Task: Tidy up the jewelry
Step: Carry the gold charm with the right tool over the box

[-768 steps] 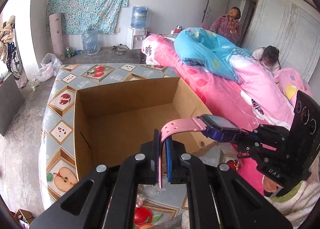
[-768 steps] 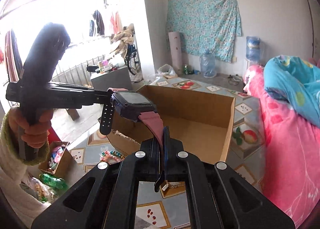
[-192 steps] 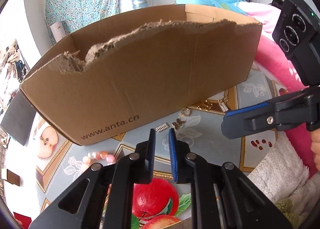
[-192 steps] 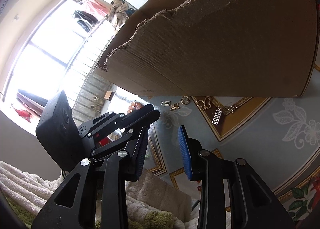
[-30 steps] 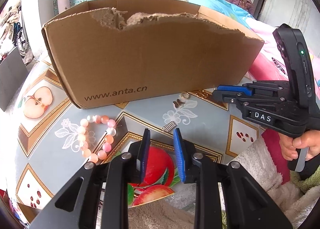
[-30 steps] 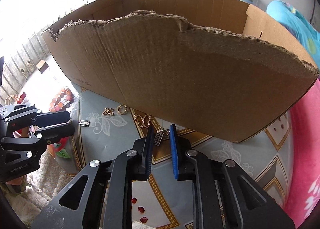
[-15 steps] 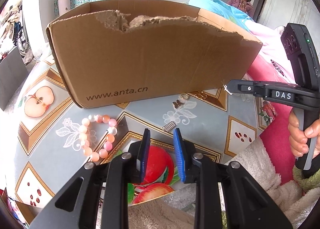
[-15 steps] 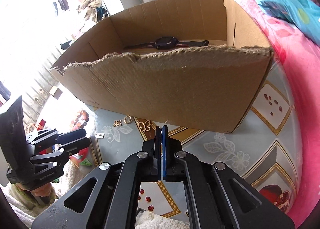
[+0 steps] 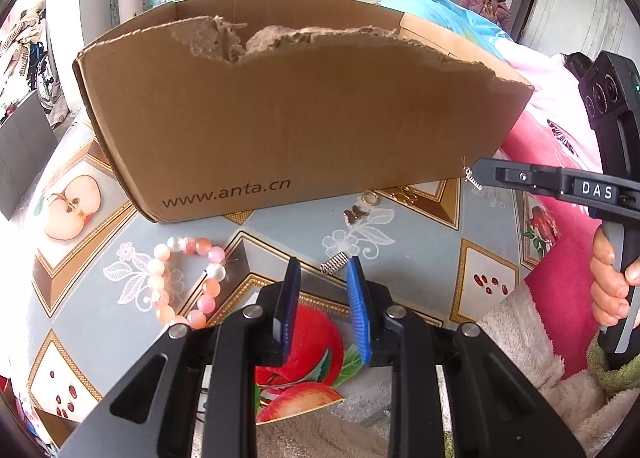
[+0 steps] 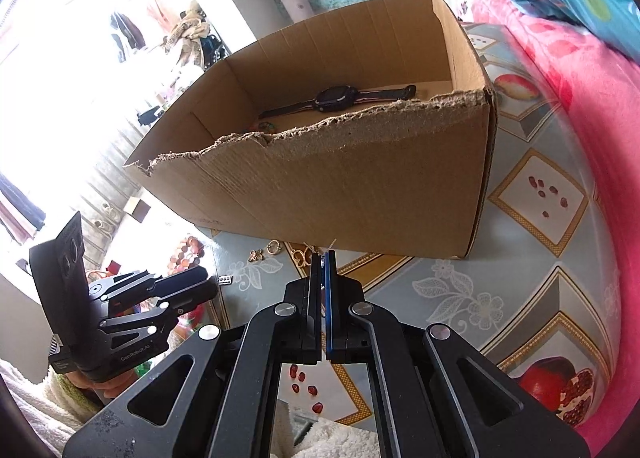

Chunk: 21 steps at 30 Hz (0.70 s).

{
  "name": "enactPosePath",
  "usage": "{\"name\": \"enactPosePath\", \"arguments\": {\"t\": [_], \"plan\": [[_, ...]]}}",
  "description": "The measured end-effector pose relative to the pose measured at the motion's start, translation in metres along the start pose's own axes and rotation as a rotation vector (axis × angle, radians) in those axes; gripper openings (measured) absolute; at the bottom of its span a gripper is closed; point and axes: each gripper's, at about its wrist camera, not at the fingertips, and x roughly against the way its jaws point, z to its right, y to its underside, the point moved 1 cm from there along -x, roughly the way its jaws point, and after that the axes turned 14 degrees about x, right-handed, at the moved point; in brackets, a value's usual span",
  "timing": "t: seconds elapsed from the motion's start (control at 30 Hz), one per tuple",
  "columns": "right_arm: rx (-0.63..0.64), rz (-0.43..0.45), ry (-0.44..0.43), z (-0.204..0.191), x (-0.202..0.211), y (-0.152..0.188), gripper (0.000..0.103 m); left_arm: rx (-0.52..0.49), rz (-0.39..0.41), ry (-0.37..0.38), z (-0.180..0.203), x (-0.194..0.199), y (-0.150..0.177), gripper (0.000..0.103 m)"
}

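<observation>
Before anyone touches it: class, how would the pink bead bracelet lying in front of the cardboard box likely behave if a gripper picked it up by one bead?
The bead bracelet lies in an uneven loop, so it would probably droop rather than hold shape. Its round, glossy beads look apt to slip between flat pads. It seems light.

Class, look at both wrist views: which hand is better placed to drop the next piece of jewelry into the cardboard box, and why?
The right. The right gripper is shut on a small silver charm lifted beside the cardboard box. The left gripper is open and empty, low over a silver clip on the table.
</observation>
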Motion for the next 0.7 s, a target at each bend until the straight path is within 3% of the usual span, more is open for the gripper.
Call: {"name": "enactPosePath", "arguments": {"t": [0.37, 0.5, 0.7], "plan": [[-0.012, 0.007, -0.020, 0.004, -0.001, -0.001, 0.000, -0.003, -0.064, 0.086, 0.016, -0.010, -0.002, 0.023], [-0.016, 0.007, -0.025, 0.005, -0.001, 0.002, 0.000, -0.028, -0.045, 0.052, 0.020, -0.007, 0.001, 0.023], [-0.019, 0.011, -0.027, 0.005, -0.001, 0.002, 0.000, -0.109, -0.027, -0.067, 0.028, -0.011, 0.004, 0.023]]}}
